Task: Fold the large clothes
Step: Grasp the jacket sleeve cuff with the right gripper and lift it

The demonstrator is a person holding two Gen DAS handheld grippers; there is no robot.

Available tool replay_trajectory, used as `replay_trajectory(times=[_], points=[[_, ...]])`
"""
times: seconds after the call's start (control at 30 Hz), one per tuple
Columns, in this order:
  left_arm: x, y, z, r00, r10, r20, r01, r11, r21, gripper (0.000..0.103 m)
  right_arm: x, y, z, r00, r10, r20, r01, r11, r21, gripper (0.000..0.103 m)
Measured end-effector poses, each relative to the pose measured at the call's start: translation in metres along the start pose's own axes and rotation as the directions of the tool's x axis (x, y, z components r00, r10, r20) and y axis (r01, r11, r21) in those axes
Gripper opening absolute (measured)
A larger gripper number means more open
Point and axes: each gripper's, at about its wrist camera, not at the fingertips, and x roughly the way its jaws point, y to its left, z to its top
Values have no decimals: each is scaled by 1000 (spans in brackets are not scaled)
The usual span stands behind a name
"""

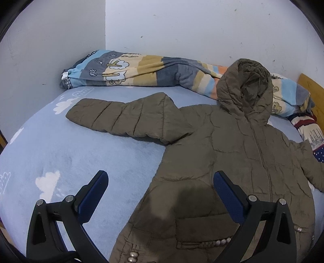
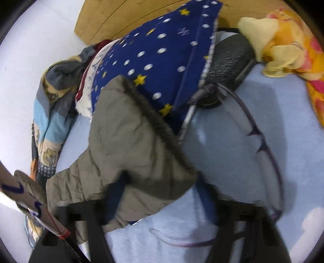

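Note:
An olive puffer jacket [image 1: 232, 145] lies front up on the blue bed sheet [image 1: 60, 151], zipped, with its hood [image 1: 247, 91] propped against the bedding. One sleeve [image 1: 121, 117] stretches out to the left. My left gripper [image 1: 161, 176] hovers open over the jacket's lower left edge, holding nothing. In the blurred right wrist view the other sleeve [image 2: 131, 141], with a fuzzy trim along its edge, lies between the fingers of my right gripper [image 2: 160, 192]. Its fabric fills the gap and covers part of the left finger. The blur hides whether the pads press on it.
A rolled striped blanket [image 1: 141, 70] runs along the white wall behind the jacket. A dark blue pillow with stars and dots [image 2: 158, 60] lies against the sleeve, beside a grey cushion [image 2: 228, 58] and a yellow-orange cloth [image 2: 283, 40]. A wooden headboard [image 2: 121, 16] stands behind them.

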Motion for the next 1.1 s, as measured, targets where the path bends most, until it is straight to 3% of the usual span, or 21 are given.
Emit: replay_trajectory(times=[0.03, 0.07, 0.13, 0.5, 0.7, 0.93, 1.1], points=[[0, -1, 0, 1000, 0, 0, 0, 1000, 1, 103, -3, 3, -1, 1000, -13, 14, 13, 1000, -14, 40], [-1, -1, -1, 1000, -4, 1, 4, 1000, 0, 103, -8, 7, -2, 999, -10, 35, 10, 1000, -26, 28], [-4, -1, -1, 1000, -10, 7, 10, 1000, -3, 103, -22, 17, -4, 997, 12, 72, -8, 998, -54, 21], [-26, 5, 5, 998, -41, 54, 43, 999, -32, 103, -123, 97, -9, 973, 82, 215, -37, 978, -205, 17], [-37, 10, 8, 995, -64, 72, 67, 997, -47, 103, -175, 170, -16, 952, 184, 245, -113, 955, -276, 17], [-41, 16, 10, 995, -63, 79, 69, 995, -69, 103, -223, 284, -56, 916, 354, 187, -253, 874, -416, 17], [-40, 24, 11, 995, -68, 79, 75, 993, -91, 103, -240, 362, -111, 885, 457, 85, -353, 781, -516, 17]])
